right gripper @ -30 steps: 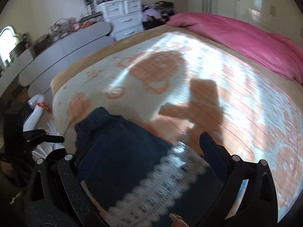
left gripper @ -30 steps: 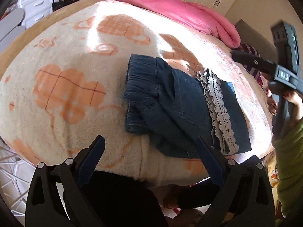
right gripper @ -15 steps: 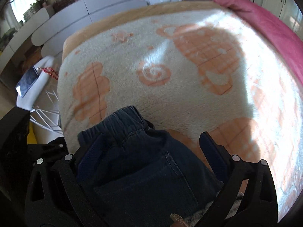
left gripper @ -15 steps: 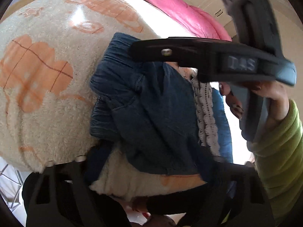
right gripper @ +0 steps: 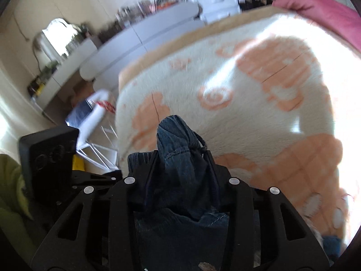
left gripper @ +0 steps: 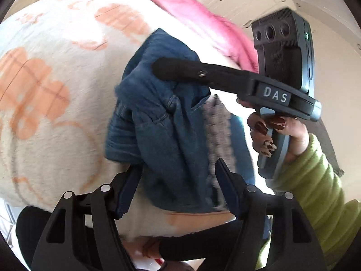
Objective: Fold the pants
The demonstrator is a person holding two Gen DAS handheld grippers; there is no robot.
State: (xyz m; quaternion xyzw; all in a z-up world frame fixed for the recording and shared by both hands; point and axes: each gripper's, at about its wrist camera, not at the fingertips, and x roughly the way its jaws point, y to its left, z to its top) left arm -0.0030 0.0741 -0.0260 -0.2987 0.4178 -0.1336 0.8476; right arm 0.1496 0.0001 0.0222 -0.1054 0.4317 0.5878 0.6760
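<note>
Cream fleece blanket with orange motifs covers the bed, a pink duvet at its far edge. Folded denim pants with lace trim lie near the blanket's front edge. Right claw pinches a bunched denim fold; left claw is spread beside the pants

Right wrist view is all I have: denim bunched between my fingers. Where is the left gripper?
Observer: The left gripper hangs open at the near edge of the pants, gripping nothing.
Operator: Does the rest of the pants lie on the bed?
Observer: Mostly; they lie folded on the blanket, while the right gripper lifts the waistband end.
Operator: Anything on them beyond my view?
Observer: A lace trim runs across them on the side toward your hand.
</note>
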